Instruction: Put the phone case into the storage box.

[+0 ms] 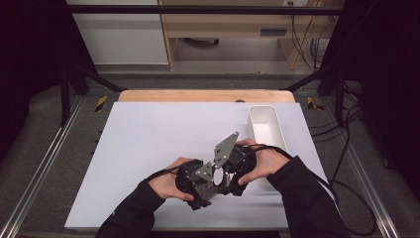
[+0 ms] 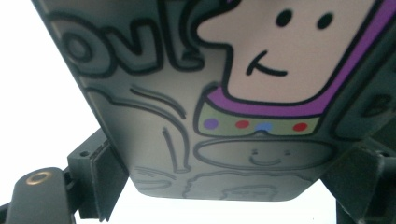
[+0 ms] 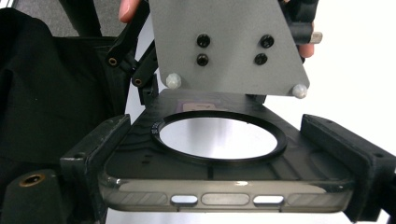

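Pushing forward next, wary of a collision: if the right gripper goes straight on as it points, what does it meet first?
The right gripper, gripping the phone case, would probably hit the grey plate on the left gripper just beyond the case's far end; depth is unclear.

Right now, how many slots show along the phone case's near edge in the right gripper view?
3, in a row on the phone case, along its near edge: left slot, middle slot, right slot. Other edges may hide more.

Between two black jaws, just beside their pads: grey phone case (image 2: 187,116) printed with purple-hooded cartoon face and coloured dots.
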Tool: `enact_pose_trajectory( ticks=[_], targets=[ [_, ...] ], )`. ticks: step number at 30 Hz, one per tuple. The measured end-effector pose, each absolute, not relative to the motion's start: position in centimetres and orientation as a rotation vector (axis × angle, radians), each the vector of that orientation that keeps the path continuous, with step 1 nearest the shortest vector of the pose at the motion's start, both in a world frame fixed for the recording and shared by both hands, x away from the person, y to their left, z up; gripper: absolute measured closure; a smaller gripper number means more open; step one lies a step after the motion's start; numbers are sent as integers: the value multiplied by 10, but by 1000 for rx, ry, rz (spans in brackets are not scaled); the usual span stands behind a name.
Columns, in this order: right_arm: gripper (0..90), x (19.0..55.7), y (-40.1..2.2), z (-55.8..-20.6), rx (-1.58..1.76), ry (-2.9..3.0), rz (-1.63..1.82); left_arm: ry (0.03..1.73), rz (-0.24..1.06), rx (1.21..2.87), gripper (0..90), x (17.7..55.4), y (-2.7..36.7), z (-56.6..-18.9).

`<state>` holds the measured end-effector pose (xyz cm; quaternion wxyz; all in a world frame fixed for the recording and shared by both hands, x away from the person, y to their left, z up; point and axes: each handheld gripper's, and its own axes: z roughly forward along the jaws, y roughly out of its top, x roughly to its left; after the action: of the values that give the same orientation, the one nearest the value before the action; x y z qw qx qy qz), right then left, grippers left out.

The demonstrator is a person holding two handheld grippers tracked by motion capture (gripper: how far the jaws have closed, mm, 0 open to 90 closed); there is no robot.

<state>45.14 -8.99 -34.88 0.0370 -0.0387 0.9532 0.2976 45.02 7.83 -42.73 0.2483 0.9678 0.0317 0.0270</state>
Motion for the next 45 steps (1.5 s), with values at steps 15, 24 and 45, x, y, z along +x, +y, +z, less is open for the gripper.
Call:
enact_pose_trajectory(
  ticks=[15, 24, 45],
  targets=[
    [111, 451, -91, -346, -102, 2905, 941, 88, 116, 2585, 115, 450, 82, -426],
    [40, 452, -94, -342, -70, 2823, 1018, 119, 119, 2506, 115, 452, 90, -423],
    [16, 447, -124, -343, 84, 2625, 1369, 195, 108, 2364, 114, 454, 115, -423]
  ],
)
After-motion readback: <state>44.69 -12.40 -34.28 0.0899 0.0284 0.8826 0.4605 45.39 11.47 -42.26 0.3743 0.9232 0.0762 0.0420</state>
